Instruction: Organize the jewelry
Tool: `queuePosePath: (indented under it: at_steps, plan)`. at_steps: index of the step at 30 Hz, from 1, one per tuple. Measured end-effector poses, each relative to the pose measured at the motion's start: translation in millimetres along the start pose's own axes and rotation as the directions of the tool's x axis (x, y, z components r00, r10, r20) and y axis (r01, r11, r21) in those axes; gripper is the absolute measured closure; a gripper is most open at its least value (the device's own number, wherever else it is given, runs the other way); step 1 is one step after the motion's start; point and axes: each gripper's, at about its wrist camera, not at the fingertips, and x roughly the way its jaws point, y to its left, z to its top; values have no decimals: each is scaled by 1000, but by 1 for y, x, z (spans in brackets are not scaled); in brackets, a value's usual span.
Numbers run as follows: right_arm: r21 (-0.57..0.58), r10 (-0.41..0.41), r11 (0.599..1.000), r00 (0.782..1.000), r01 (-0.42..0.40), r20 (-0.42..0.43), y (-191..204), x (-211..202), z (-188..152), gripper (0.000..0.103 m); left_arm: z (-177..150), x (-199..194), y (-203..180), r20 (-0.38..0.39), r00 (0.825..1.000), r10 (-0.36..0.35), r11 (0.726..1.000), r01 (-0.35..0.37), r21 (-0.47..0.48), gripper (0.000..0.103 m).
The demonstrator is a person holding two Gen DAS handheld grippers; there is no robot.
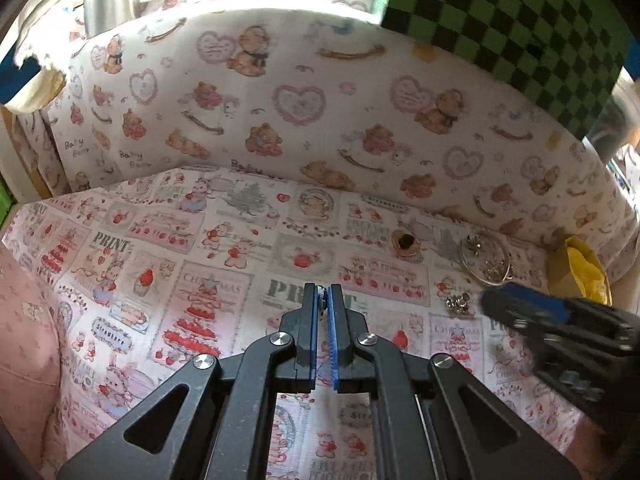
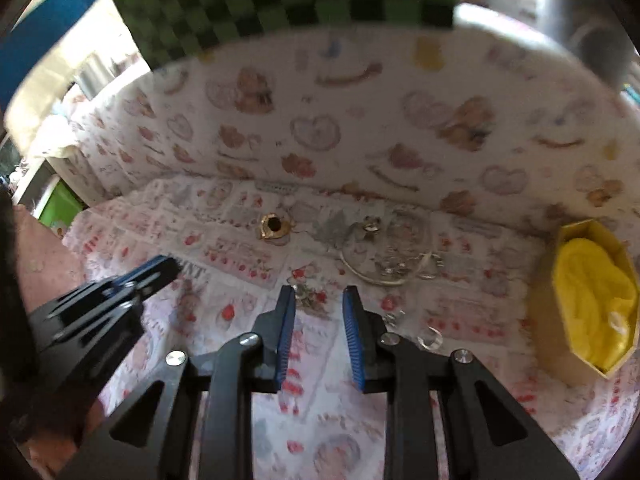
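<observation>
My left gripper (image 1: 323, 294) is shut on a small silvery piece of jewelry (image 1: 320, 291) pinched at its tips above the printed cloth. My right gripper (image 2: 319, 300) is open and empty, just short of a sparkly silver earring cluster (image 2: 310, 295), which also shows in the left wrist view (image 1: 458, 303). A silver bangle with small charms (image 2: 390, 262) lies beyond it, also in the left wrist view (image 1: 485, 256). A gold ring with a dark stone (image 2: 273, 226) lies to the left of the bangle. A yellow octagonal box (image 2: 592, 300) with yellow lining stands at the right.
A clear ring (image 2: 430, 338) lies beside the right finger. A teddy-bear patterned wall (image 1: 304, 108) backs the cloth. A green-black checkered panel (image 1: 520, 20) hangs above. A pink cushion (image 1: 24, 332) is at the left edge.
</observation>
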Motion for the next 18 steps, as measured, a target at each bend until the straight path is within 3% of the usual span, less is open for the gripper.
queuePosePath:
  at_steps: [6,11,18]
  plan:
    - [-54,-64,996,998,64,13,20,18,-4,80,3,-4,11,1,1000,3,1000,-3,-30,99]
    - [-28,-86,996,996,87,36,21,25,-4,88,6,-7,12,14,1000,-1,999,2,-43,99]
    - [-4,0,1000,997,1,72,0,-13,-26,88,6,-17,5,40,999,19,1000,-19,-10,99]
